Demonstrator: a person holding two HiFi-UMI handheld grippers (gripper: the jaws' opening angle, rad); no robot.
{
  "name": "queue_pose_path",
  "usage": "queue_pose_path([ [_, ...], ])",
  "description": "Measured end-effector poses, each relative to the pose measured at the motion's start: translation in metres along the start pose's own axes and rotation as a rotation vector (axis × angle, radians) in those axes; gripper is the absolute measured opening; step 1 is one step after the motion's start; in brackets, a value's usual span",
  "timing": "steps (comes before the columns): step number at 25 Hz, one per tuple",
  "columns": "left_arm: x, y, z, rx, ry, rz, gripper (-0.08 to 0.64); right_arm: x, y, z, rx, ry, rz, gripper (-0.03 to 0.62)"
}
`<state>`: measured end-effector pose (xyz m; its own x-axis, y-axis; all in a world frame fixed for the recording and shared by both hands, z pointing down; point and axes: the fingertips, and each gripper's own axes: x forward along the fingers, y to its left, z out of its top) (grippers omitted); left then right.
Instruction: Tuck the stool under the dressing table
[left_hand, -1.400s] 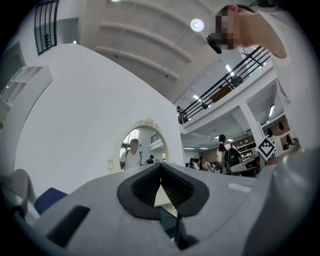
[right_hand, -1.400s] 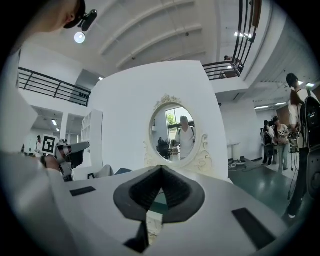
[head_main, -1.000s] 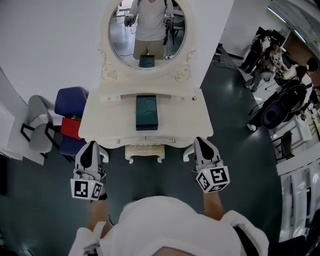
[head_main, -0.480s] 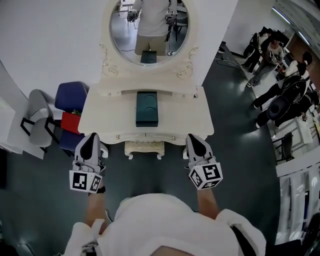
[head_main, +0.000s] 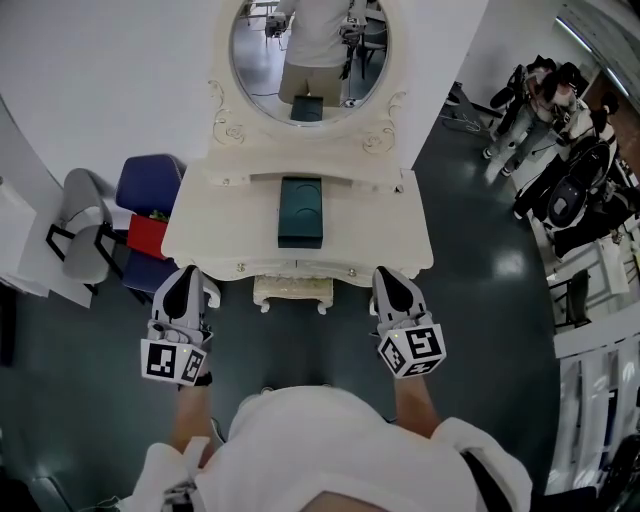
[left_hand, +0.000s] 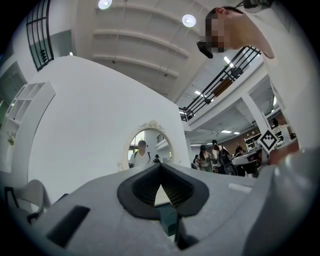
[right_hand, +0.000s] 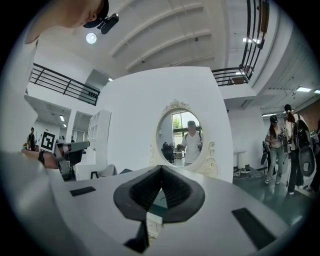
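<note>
The cream stool (head_main: 292, 291) stands mostly under the cream dressing table (head_main: 390, 235), only its near edge and two legs showing below the table's front. My left gripper (head_main: 183, 282) hangs shut and empty in front of the table's left front corner. My right gripper (head_main: 392, 281) is shut and empty before the right front corner. Neither touches the stool. In the left gripper view the shut jaws frame the oval mirror (left_hand: 146, 146); the right gripper view shows the same mirror (right_hand: 184, 137) ahead.
A dark teal box (head_main: 300, 210) lies on the tabletop. A blue chair (head_main: 148, 185) with a red thing on it and a grey chair (head_main: 82, 235) stand to the left. People and bags (head_main: 560, 120) are at the far right on the dark floor.
The view has shifted back a little, so the table sits lower in the picture. My right gripper has drifted slightly left and towards me. The stool has stayed under the table.
</note>
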<state>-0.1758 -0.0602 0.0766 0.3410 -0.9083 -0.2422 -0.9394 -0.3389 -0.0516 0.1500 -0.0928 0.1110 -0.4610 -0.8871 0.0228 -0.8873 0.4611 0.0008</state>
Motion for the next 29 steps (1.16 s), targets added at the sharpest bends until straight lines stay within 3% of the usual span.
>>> queue_pose_path([
  [29, -0.019, -0.015, -0.019, -0.052, 0.023, -0.004, 0.017, -0.015, 0.017, -0.015, -0.01, 0.038, 0.021, 0.0],
])
